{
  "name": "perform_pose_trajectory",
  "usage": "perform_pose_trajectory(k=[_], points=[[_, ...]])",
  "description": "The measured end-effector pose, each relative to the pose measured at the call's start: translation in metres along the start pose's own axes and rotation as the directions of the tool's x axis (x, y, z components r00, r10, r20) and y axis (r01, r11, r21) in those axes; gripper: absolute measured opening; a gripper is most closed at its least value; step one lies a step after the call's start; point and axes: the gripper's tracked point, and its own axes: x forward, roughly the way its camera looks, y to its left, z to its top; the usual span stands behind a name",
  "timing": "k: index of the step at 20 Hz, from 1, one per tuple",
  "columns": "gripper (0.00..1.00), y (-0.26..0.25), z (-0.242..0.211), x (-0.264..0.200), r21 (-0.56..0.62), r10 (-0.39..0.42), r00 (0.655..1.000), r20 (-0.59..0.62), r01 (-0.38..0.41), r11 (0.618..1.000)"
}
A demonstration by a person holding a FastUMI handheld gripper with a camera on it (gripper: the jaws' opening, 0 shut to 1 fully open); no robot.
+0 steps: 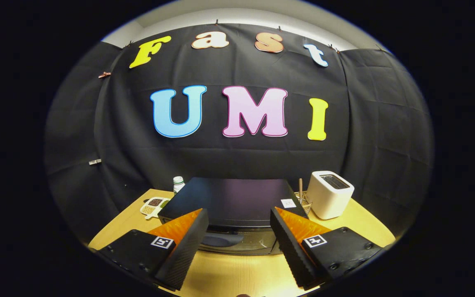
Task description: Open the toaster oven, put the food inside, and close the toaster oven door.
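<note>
Pale wood runs under my claw [239, 235]: the table [229, 274] shows bare between the two fingers, which stand wide apart, released, with nothing held. Just ahead of the fingertips, and spanning the gap between them, sits the toaster oven [231, 200], a low dark box whose flat top I look down on. Its glass door [237, 241] faces me from just beyond the tips and looks closed; I can make out a dim shape behind the glass but cannot say what it is.

I judge that I am on the first step, approaching to open the oven. The next move calls for bringing the claw lower and forward until the fingers straddle the door's handle, which I cannot pick out clearly from here, then closing on it and drawing the door down. The fingers sit high relative to the door, so a drop comes first.

Beyond the oven's left corner lies a small white divided tray [153, 205] with what look like seeds or grains in its sections, darker in one, paler in another. Behind it stands a white bottle [178, 182] with a green cap. This tray may be the food, though I cannot be sure. Beyond the right finger stands a white pop-up toaster [329, 194], slot upward, and between it and the oven a small wire basket [303, 201] holds an upright wooden stick [300, 187].
</note>
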Motion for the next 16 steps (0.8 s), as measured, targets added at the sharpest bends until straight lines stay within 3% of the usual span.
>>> perform_pose_trajectory(k=[8, 16], points=[[0.98, 0.023, -0.054, 0.045, -0.019, -0.025, 0.994, -0.109, 0.023, 1.000], [0.98, 0.032, -0.081, 0.064, -0.002, -0.035, 0.987, -0.157, 0.035, 0.999]])
